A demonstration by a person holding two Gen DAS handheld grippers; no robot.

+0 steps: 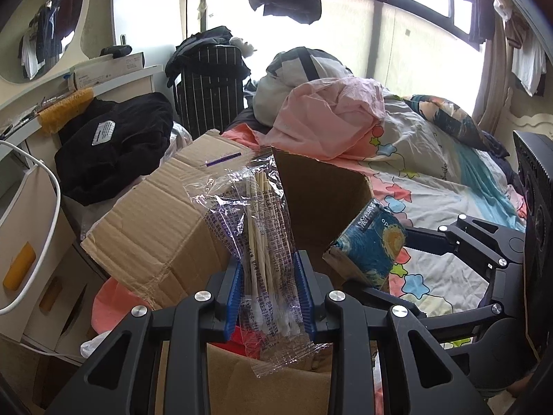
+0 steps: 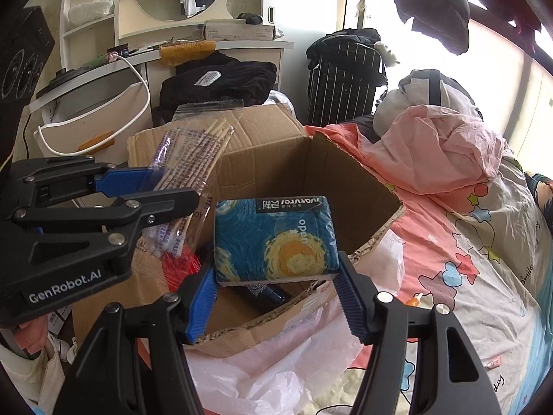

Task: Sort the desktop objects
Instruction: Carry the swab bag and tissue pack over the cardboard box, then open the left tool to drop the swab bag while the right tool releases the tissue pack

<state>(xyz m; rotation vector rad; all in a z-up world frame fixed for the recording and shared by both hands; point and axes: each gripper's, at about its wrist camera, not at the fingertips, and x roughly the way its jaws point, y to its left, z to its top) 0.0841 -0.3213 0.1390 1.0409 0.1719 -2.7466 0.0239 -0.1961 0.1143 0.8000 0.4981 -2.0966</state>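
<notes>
Cardboard box (image 2: 276,159) open at 12 o'clock; my left tongs (image 1: 269,297) pinching chopstick packet (image 1: 262,228), right tongs (image 2: 276,297) pinching tissue pack (image 2: 273,238) above it. Next, judged: lower, release inside.

Crinkly clear plastic chopstick packet (image 1: 262,242), glossy printed tissue pack (image 2: 276,238), matt corrugated cardboard box (image 2: 276,159)

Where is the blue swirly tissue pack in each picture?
Left wrist view: the tissue pack sits right of centre, beside the clear packet of sticks.
Right wrist view: the pack fills the centre, between the blue jaws.
Shared landmark: the open cardboard box behind it.
</notes>
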